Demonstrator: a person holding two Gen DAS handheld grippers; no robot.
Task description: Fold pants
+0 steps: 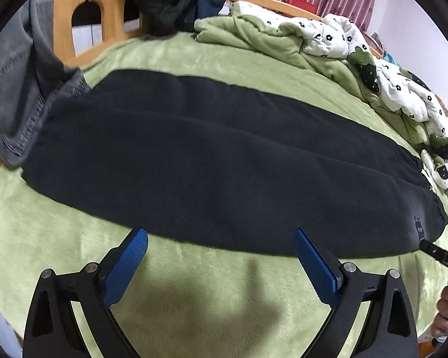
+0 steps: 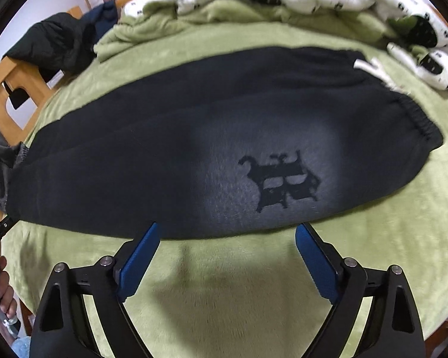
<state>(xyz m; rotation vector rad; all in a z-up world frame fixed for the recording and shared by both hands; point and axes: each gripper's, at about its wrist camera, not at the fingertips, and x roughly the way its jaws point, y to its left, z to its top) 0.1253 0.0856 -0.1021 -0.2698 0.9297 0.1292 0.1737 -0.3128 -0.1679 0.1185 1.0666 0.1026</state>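
Observation:
Black pants (image 1: 212,161) lie flat on the green bed cover (image 1: 194,292), folded lengthwise, legs to the left and waistband to the right. In the right wrist view the pants (image 2: 152,161) show a black embroidered logo (image 2: 280,179), the elastic waistband (image 2: 415,116) and a white drawstring (image 2: 367,67). My left gripper (image 1: 221,232) is open and empty, just short of the pants' near edge. My right gripper (image 2: 227,226) is open and empty at the near edge below the logo.
A bunched green and white patterned quilt (image 1: 343,50) lies along the far side. A grey garment (image 1: 18,95) hangs at the left. Dark clothes (image 1: 170,0) lie over the wooden bed frame (image 1: 104,6). The other gripper's tip (image 1: 436,253) shows at the right edge.

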